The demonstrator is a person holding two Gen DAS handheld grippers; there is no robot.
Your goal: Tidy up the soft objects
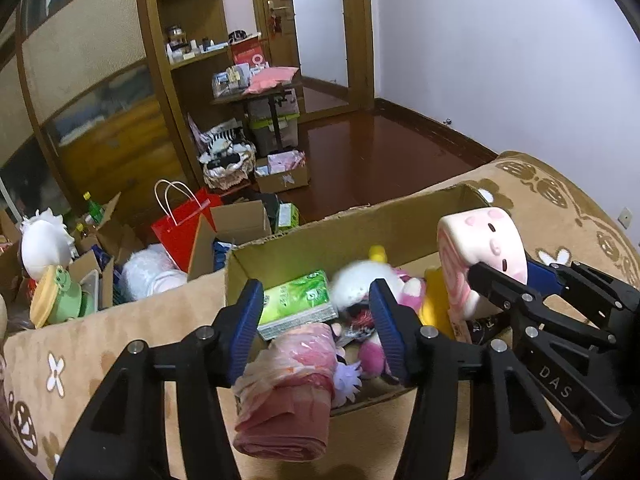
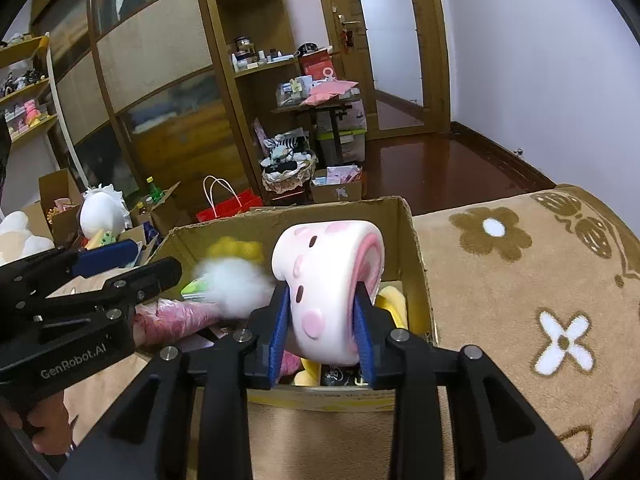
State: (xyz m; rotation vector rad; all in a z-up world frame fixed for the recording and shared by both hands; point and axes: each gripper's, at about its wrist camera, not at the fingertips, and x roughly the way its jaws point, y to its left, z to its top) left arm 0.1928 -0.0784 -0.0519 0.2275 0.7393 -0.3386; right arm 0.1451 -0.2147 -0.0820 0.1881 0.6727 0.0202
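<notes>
A cardboard box (image 1: 320, 236) sits on a brown flowered blanket and holds soft things: a green tissue pack (image 1: 298, 300), a white and pink plush (image 1: 360, 284), a yellow plush (image 1: 434, 300) and a pink wrapped roll (image 1: 288, 392) lying over the near rim. My left gripper (image 1: 316, 320) is open above the box's near side, empty. My right gripper (image 2: 324, 320) is shut on a pink roll-cake plush (image 2: 332, 280) and holds it over the box (image 2: 412, 240). That plush also shows in the left wrist view (image 1: 480, 248), above the box's right part.
The flowered blanket (image 2: 520, 288) spreads right of the box. Beyond it the floor is crowded with a red bag (image 1: 184, 220), cardboard boxes (image 1: 240, 220), a white plush (image 1: 40, 244) and a basket (image 1: 228, 168). A wooden shelf unit (image 2: 248, 80) and door stand behind.
</notes>
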